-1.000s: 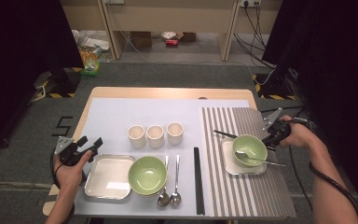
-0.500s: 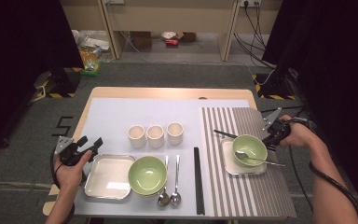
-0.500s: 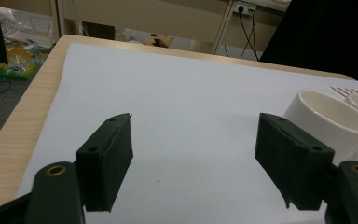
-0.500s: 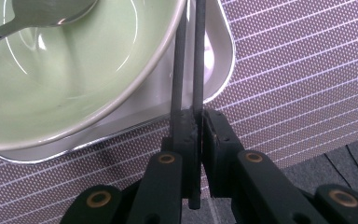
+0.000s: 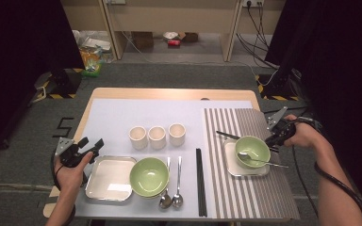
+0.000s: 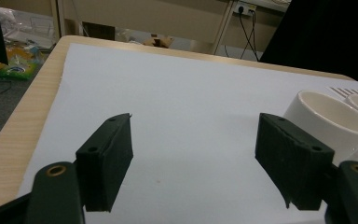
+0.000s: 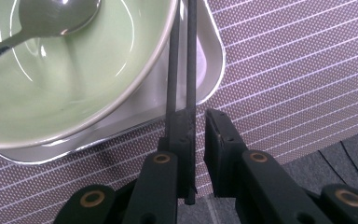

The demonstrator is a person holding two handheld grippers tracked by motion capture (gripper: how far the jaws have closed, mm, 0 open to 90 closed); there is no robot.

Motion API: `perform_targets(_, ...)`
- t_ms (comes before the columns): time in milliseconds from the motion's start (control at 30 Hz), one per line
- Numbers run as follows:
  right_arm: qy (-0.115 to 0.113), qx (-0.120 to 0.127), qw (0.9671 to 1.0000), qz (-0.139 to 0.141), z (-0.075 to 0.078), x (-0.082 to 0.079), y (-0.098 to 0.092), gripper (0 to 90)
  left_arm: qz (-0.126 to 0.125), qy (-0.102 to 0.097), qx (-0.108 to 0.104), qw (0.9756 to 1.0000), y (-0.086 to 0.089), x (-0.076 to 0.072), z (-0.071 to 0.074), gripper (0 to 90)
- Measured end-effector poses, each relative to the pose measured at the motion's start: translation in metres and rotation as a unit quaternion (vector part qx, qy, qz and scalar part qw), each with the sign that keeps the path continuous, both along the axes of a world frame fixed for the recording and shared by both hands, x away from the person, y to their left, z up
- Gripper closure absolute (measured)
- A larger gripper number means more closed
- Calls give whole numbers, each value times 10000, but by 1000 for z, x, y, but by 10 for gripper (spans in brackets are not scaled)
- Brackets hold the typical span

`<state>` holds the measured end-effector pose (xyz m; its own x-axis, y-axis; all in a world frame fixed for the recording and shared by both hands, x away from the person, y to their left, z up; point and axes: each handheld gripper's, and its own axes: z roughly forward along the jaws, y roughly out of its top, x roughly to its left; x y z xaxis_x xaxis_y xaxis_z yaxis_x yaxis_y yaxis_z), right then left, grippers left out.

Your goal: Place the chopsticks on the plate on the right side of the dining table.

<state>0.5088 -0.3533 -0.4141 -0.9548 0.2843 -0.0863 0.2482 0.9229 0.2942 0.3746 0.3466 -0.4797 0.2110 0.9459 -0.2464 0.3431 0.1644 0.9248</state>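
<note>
Setting a place on the worktop (image 5: 122, 101) is the work in hand: on the striped mat (image 5: 259, 193) a white tray (image 5: 230, 165) carries a green bowl (image 5: 254, 147) with a spoon (image 5: 264, 162) in it, and the right tool (image 5: 275, 137) is laying black chopsticks (image 7: 182, 60) across that tray's far edge. Its jaws have just been opening; the sticks lie against one pad, a gap showing at the other, so the release looks under way. Next, I judge, it must back off straight without dragging them. The left tool (image 5: 90, 145) waits wide open and empty near the cups (image 5: 157, 136)
</note>
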Motion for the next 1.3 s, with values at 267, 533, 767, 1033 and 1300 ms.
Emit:
perform_targets(267,-53,214,9992,-348,8,1,2,874,6,-9,-3,10000,0,0,0,265)
perform_targets(533,-98,451,9938,-1008,11,5,5,900,13,-11,-2,10000,1,0,1,265)
perform_targets(767,203,701,9780,-1954,15,8,16,900,11,-13,-6,10000,1,0,1,265)
perform_targets(1033,317,842,9586,-2700,20,15,32,900,28,-31,-19,10000,3,-1,2,265)
perform_targets(1300,325,811,9437,-3191,25,20,41,900,34,-43,-28,10000,4,-2,2,265)
